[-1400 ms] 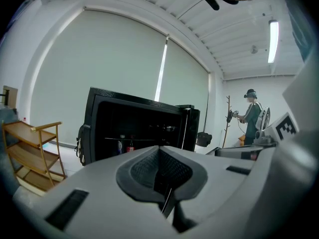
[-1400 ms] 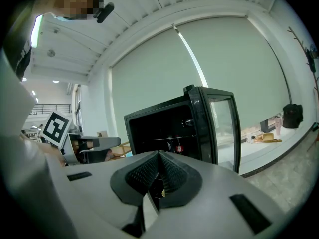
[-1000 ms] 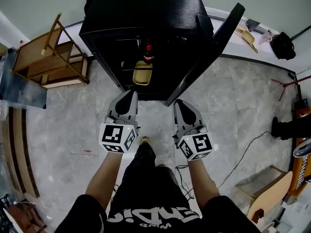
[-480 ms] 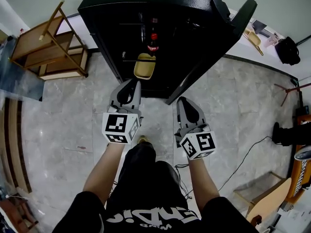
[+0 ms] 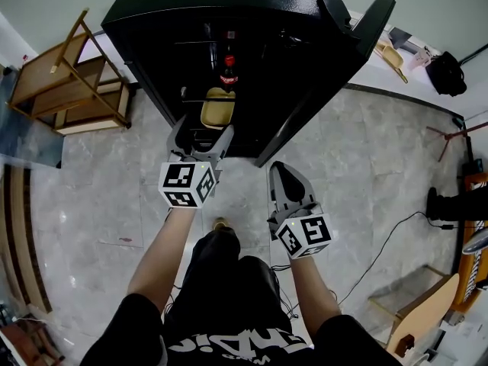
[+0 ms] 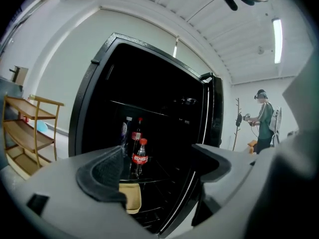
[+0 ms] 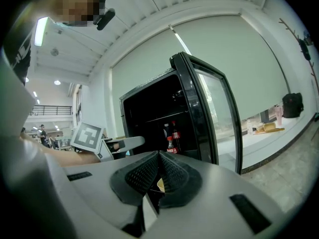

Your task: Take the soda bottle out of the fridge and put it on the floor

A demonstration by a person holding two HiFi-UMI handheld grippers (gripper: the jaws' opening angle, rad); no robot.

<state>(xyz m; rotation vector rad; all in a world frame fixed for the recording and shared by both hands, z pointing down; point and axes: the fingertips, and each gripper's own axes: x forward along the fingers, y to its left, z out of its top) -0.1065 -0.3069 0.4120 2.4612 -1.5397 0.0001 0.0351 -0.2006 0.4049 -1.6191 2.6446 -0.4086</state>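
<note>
Left gripper [image 5: 201, 137]: just spread wide, empty, at the open front of the fridge [image 5: 252, 21]. Right gripper [image 5: 280, 168]: closed, empty, before the fridge door. Soda bottle [image 6: 140, 157]: upright on a fridge shelf, red cap, red label, white lettering.

Black white-lettered shirt [image 5: 229, 341], perhaps dark trousers [image 5: 221, 269] — grey left gripper [image 5: 202, 134] and right gripper [image 5: 280, 168] bear marker cubes [image 5: 187, 185].

Access to the fridge [image 5: 229, 6] is clear from the front. The open door [image 5: 347, 59] bounds the opening on the right. The soda bottle [image 6: 140, 158] stands foremost on its shelf, two further bottles [image 6: 135, 133] close behind. A tan tray [image 5: 216, 110] projects below. The floor [image 5: 366, 151] beyond the door lies free. A wooden rack [image 5: 72, 90] stands well left.
</note>
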